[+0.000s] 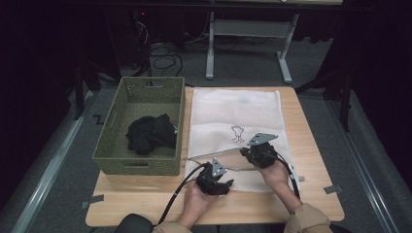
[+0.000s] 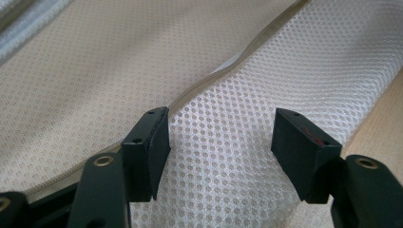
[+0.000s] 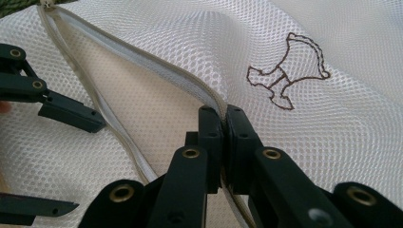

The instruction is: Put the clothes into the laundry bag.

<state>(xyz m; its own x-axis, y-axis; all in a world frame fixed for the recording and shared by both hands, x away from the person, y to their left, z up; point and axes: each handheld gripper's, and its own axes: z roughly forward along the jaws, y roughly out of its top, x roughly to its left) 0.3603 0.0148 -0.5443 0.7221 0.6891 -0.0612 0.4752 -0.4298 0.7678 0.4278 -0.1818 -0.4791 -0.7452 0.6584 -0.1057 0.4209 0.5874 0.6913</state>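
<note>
So the right tongs (image 3: 223,124) are clamping down tight on the upper zipper edge (image 3: 157,71) of the white mesh laundry bag (image 1: 233,109), holding that edge up off the lower layer so the mouth is gaping open. The right gripper view is showing the pinch up close, plus a little brown embroidered figure (image 3: 287,71) on the mesh just to the right of the jaws. The left tongs (image 2: 221,142) are sitting partly open, jaws apart and gripping nothing, hovering over the lower mesh layer right at the bag's opening; its own view is showing the zipper edge running behind one pad. From the high view, the bag is lying flat on the right half of the wooden counter (image 1: 311,204), with both hands at its near edge. A green woven basket (image 1: 109,121) is sitting just left of the bag with a black garment (image 1: 150,133) bunched inside.
</note>
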